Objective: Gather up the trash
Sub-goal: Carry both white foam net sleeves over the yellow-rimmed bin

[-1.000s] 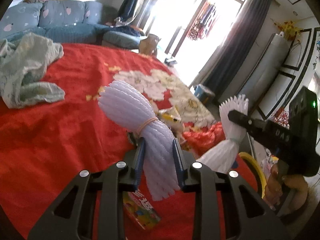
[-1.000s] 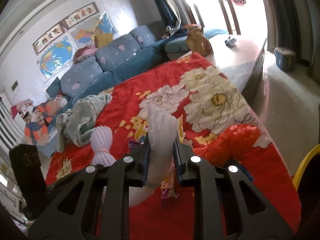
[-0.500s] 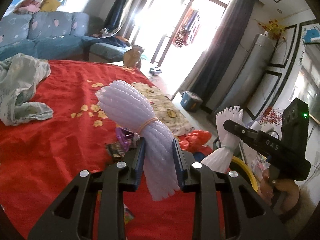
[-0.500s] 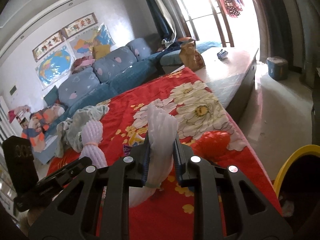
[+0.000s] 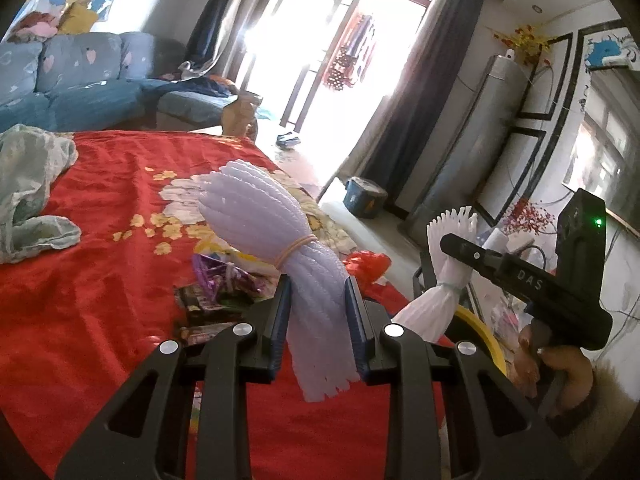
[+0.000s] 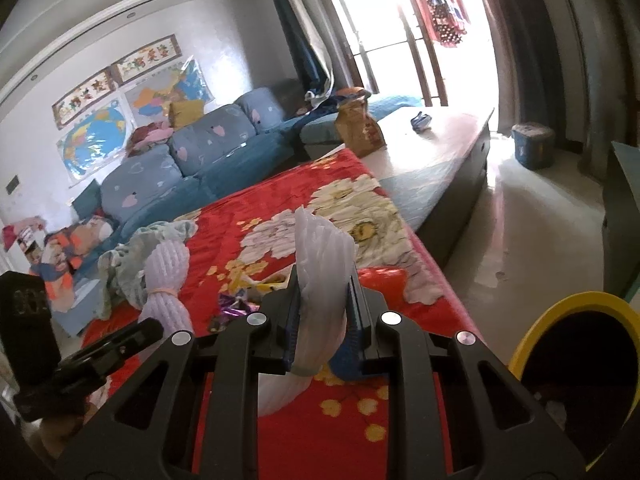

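Observation:
My left gripper [image 5: 318, 300] is shut on a lilac foam net bundle [image 5: 276, 224] tied with a rubber band, held above the red blanket [image 5: 100, 280]. My right gripper [image 6: 322, 300] is shut on a white foam net bundle [image 6: 324, 248]; it also shows in the left wrist view [image 5: 444, 276], to the right. A yellow-rimmed trash bin [image 6: 576, 344] stands low at the right, beside the blanket's edge. Candy wrappers [image 5: 220, 284] lie on the blanket below the left gripper. The left gripper with its lilac bundle [image 6: 166, 276] shows at the left of the right wrist view.
A pale green cloth [image 5: 28, 184] lies at the blanket's far left. A blue sofa [image 6: 192, 156] runs along the back. A brown paper bag [image 6: 358, 124] stands on a low platform beyond the blanket. A blue bucket [image 6: 532, 144] stands near the bright balcony door.
Both grippers have lifted and swung to the right with their foam bundles. The yellow bin has come further into the right wrist view.

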`<action>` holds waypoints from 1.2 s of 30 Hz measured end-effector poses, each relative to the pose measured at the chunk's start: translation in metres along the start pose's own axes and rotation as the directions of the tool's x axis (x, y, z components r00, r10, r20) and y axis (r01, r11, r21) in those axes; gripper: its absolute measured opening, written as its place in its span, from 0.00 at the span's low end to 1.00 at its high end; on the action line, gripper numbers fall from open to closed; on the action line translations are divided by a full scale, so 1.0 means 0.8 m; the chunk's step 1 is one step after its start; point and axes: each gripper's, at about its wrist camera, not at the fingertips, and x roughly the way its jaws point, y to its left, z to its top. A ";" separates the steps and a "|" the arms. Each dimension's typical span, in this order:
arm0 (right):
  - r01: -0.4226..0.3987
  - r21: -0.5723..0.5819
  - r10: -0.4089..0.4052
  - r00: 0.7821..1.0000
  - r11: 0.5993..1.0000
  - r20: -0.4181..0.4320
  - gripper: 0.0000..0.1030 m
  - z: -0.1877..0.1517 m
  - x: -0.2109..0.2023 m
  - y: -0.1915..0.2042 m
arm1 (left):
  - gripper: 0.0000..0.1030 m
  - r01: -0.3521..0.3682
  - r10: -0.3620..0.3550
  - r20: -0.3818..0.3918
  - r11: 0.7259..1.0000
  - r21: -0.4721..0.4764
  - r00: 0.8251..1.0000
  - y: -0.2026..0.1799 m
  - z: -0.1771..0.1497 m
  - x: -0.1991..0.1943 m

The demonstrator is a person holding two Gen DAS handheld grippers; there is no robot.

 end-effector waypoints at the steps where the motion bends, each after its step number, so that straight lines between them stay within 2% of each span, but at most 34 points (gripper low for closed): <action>1: 0.007 0.001 -0.007 1.000 1.000 0.003 0.15 0.000 -0.002 -0.003 | 0.25 0.003 -0.003 -0.002 1.000 0.006 1.000 -0.004 0.000 0.001; 19: 0.126 0.086 -0.130 0.991 0.988 0.044 0.15 -0.006 -0.045 -0.082 | 0.25 0.081 -0.075 -0.065 0.992 0.092 0.995 -0.066 -0.016 0.029; 36: 0.242 0.191 -0.260 0.963 0.951 0.073 0.15 -0.014 -0.083 -0.156 | 0.25 0.158 -0.132 -0.143 0.969 0.188 0.981 -0.134 -0.040 0.065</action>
